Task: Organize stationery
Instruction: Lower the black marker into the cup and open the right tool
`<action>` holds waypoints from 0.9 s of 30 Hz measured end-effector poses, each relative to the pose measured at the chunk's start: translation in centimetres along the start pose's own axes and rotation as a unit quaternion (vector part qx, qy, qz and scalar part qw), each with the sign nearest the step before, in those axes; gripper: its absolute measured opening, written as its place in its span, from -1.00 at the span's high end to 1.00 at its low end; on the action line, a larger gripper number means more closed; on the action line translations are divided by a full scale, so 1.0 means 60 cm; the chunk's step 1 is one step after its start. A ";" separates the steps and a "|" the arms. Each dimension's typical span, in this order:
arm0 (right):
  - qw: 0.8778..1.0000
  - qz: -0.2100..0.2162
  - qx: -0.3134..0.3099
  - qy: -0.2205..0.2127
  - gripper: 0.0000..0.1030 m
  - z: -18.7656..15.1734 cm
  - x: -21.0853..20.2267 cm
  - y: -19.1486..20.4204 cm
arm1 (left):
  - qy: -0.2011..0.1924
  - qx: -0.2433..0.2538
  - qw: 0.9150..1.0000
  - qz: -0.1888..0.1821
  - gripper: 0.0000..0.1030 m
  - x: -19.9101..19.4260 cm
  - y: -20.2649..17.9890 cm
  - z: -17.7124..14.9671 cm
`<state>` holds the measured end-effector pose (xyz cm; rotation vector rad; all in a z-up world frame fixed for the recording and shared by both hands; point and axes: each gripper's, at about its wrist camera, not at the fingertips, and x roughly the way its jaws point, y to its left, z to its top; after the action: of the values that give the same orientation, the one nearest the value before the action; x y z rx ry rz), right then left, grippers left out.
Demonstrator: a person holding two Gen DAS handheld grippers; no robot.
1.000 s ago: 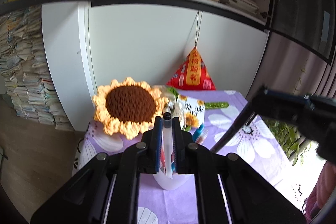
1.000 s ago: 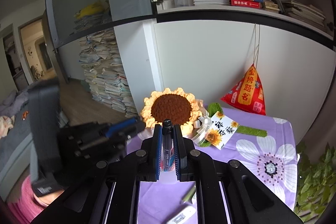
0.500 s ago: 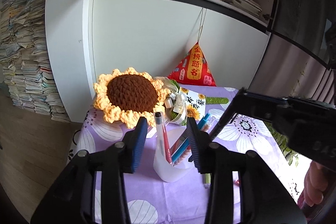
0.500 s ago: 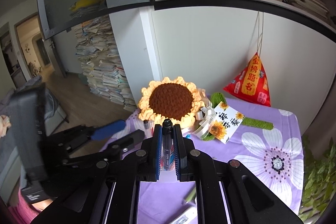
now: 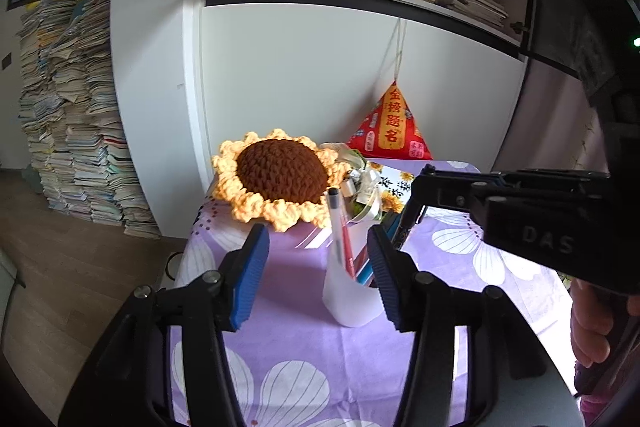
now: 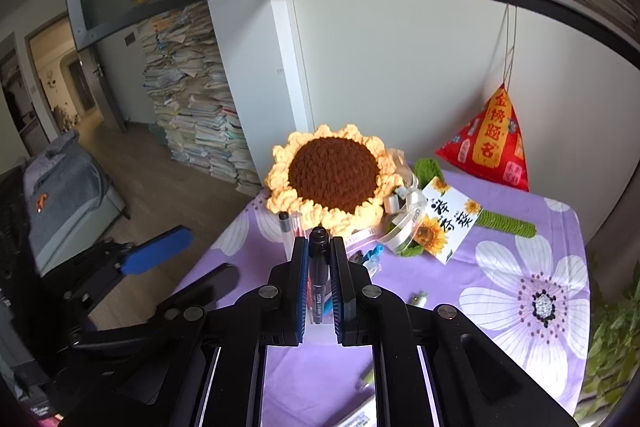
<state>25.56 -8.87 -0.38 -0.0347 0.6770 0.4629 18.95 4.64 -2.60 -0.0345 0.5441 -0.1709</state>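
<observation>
A white translucent pen cup (image 5: 349, 301) stands on the purple flowered tablecloth (image 5: 304, 355). A red pen (image 5: 340, 231) with a black cap and some blue pens stand in it. My left gripper (image 5: 318, 275) is open and empty, its blue pads either side of the cup, pulled back from it. My right gripper (image 6: 319, 279) is shut on a black pen (image 6: 319, 269), held upright over the cup; it also shows in the left wrist view (image 5: 424, 187), reaching in from the right.
A crocheted sunflower (image 6: 334, 175) with a card (image 6: 448, 223) lies behind the cup. A red triangular pouch (image 6: 490, 143) hangs at the wall. Small loose items (image 6: 418, 297) lie on the cloth at front right. The table's left edge drops to the floor.
My left gripper let go of the red pen into the cup, opened wide and drew back. My right gripper kept its hold on the black pen and moved closer over the cup.
</observation>
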 end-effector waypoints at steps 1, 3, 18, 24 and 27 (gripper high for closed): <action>1.000 0.000 0.000 0.003 0.79 -0.001 0.005 0.000 | 0.001 -0.004 1.000 0.000 0.04 -0.001 0.003 -0.002; 1.000 -0.002 0.000 0.011 0.79 -0.002 0.018 -0.001 | 0.003 -0.010 1.000 -0.001 0.04 -0.002 0.009 -0.005; 0.999 -0.011 0.012 0.042 0.79 -0.007 0.059 -0.008 | 0.024 -0.019 1.000 -0.005 0.04 0.006 0.021 -0.025; 0.998 -0.012 0.011 0.053 0.79 -0.007 0.071 -0.002 | 0.032 -0.019 0.999 -0.008 0.04 0.007 0.021 -0.032; 0.998 -0.014 0.014 0.060 0.79 -0.010 0.082 -0.002 | 0.035 -0.017 0.999 -0.011 0.04 0.009 0.019 -0.033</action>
<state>28.61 -7.14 -3.87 -0.0461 0.8004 0.4267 18.54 5.70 -4.68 -0.0672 0.6158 -0.1844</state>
